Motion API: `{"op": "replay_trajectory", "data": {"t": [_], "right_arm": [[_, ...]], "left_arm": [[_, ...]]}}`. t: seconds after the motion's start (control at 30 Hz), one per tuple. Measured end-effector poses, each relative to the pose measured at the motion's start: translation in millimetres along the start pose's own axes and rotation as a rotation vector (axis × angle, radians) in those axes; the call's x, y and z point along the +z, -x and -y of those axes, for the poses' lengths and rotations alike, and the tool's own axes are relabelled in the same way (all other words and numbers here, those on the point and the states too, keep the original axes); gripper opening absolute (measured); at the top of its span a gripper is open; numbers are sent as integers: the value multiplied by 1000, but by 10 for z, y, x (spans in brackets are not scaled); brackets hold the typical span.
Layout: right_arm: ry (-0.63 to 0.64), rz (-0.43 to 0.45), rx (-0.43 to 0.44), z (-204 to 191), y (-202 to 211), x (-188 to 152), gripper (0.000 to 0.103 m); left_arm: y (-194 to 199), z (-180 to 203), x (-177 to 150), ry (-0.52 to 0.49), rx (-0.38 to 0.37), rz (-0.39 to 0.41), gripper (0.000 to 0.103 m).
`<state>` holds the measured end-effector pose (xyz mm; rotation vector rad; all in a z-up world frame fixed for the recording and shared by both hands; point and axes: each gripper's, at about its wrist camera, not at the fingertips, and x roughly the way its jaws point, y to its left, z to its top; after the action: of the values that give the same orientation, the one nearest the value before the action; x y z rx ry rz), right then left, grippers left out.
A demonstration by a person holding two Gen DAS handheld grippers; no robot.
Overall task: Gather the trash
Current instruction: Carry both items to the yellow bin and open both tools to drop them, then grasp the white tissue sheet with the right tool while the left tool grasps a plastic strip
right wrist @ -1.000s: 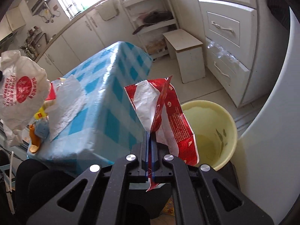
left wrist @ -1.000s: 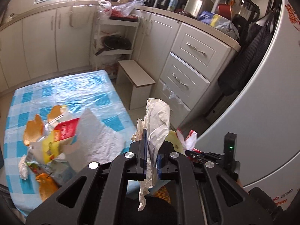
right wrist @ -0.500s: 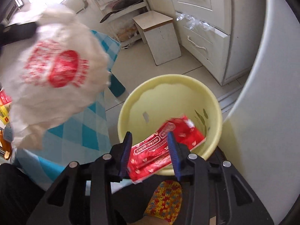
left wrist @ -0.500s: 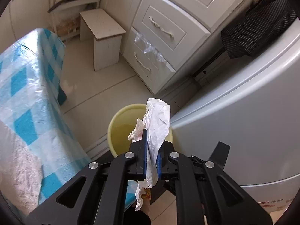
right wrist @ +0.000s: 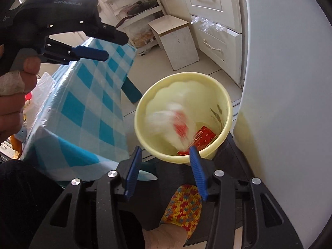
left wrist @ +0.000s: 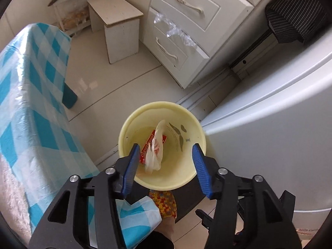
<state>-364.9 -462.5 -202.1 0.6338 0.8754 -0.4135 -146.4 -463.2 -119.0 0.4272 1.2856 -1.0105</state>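
Note:
A pale yellow bucket (left wrist: 186, 178) stands on the floor beside the table; it also shows in the right wrist view (right wrist: 224, 97). A red wrapper (left wrist: 145, 148) (right wrist: 204, 136) lies inside it. A white plastic bag with red print (left wrist: 154, 151) is in the bucket, blurred in the right wrist view (right wrist: 172, 122). My left gripper (left wrist: 164, 164) is open and empty above the bucket. My right gripper (right wrist: 165, 166) is open and empty above the bucket's near rim. The left gripper's blue finger (right wrist: 91, 54) shows at the upper left of the right wrist view.
A table with a blue checked cloth (left wrist: 27, 103) (right wrist: 83, 108) stands left of the bucket, with more trash at its far left (right wrist: 27, 103). A white fridge (left wrist: 280, 124) is right of the bucket. A small white stool (left wrist: 120, 27) and drawers (left wrist: 186, 20) stand behind.
My left gripper has opened and dropped the white bag into the bucket. The red wrapper left my right gripper earlier and now lies in the bucket. Both grippers hang over the bucket.

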Motion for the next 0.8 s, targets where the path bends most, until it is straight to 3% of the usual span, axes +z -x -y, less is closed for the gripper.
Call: {"op": "replay_trajectory", "data": {"t": [0.17, 0.4, 0.67, 0.8], "right_arm": [[21, 17, 32, -182, 123, -24, 48], [88, 47, 72, -567, 302, -4, 56], [221, 88, 109, -1164, 458, 115, 72], [307, 127, 121, -1526, 468, 259, 82]], "left_arm": [[521, -115, -189, -5, 22, 104, 58], [1555, -603, -786, 23, 100, 309, 68], [2417, -1548, -1511, 141, 363, 506, 79], [2496, -1913, -1533, 153, 459, 519, 84]]}}
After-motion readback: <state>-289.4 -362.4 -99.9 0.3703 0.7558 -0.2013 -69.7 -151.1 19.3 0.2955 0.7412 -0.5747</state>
